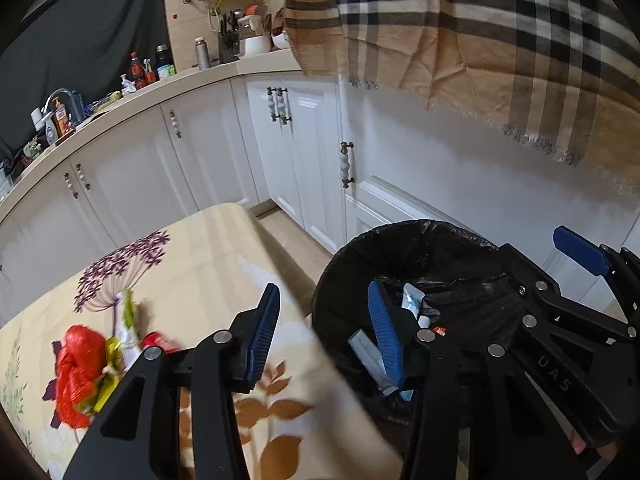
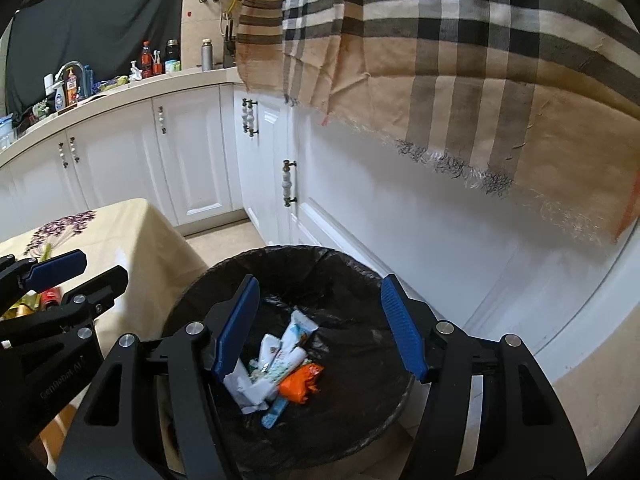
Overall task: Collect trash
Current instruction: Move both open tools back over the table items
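Tilting downward, both the right gripper [image 2: 320,324] and left gripper [image 1: 324,336] hang parted and empty over the bin [image 2: 320,258].

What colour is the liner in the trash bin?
Black liner, clearest in the right wrist view.

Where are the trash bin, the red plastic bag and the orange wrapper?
trash bin [image 2: 320,254]: right wrist view, far rim with black liner.
red plastic bag [image 1: 74,368]: left wrist view, middle of the crumpled bag.
orange wrapper [image 2: 300,384]: right wrist view, middle of wrapper.
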`<control>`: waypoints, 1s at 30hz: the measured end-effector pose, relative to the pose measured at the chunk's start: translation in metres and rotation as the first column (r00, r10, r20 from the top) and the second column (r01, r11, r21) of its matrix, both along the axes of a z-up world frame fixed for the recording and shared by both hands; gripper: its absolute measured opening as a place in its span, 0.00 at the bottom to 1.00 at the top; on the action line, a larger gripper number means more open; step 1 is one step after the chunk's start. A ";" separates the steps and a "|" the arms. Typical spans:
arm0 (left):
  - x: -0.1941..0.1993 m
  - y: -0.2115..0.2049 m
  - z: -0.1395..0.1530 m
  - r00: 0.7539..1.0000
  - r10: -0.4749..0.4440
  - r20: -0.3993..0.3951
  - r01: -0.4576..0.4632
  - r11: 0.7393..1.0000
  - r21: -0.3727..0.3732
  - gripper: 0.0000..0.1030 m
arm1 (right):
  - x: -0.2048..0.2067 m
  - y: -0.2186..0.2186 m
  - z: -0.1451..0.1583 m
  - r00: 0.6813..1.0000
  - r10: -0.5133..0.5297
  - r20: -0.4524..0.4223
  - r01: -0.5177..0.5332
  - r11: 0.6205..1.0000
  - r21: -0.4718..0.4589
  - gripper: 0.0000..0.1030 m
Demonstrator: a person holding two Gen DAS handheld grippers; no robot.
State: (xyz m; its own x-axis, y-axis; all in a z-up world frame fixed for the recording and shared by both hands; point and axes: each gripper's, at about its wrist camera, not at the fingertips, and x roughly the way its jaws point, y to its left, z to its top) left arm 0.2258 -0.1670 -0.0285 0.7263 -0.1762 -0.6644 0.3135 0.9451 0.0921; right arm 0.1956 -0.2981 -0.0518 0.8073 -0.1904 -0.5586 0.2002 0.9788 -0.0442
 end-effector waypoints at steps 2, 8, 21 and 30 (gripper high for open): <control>-0.007 0.010 0.002 1.000 0.009 0.001 -0.009 1.000 -0.003 0.45 | -0.005 0.008 0.004 1.000 0.018 0.001 -0.019 1.000 0.014 0.60; -0.032 0.057 0.008 0.997 0.073 -0.003 -0.073 0.997 -0.021 0.48 | -0.019 0.040 0.011 0.996 0.084 -0.002 -0.084 0.996 0.038 0.60; -0.071 0.171 0.002 0.963 0.270 -0.016 -0.270 0.963 0.003 0.51 | -0.024 0.133 0.016 0.965 0.262 -0.029 -0.260 0.963 0.071 0.60; -0.084 0.238 -0.008 0.926 0.376 -0.033 -0.376 0.927 0.012 0.51 | -0.016 0.197 0.007 0.927 0.365 -0.083 -0.361 0.931 0.061 0.60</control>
State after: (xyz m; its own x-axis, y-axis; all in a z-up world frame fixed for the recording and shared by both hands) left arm 0.1416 0.0707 -0.0365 0.7158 0.1091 -0.6897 -0.0619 0.9937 0.0931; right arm 0.1794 -0.1008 -0.0444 0.7616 0.1324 -0.6343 -0.1718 0.9851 -0.0006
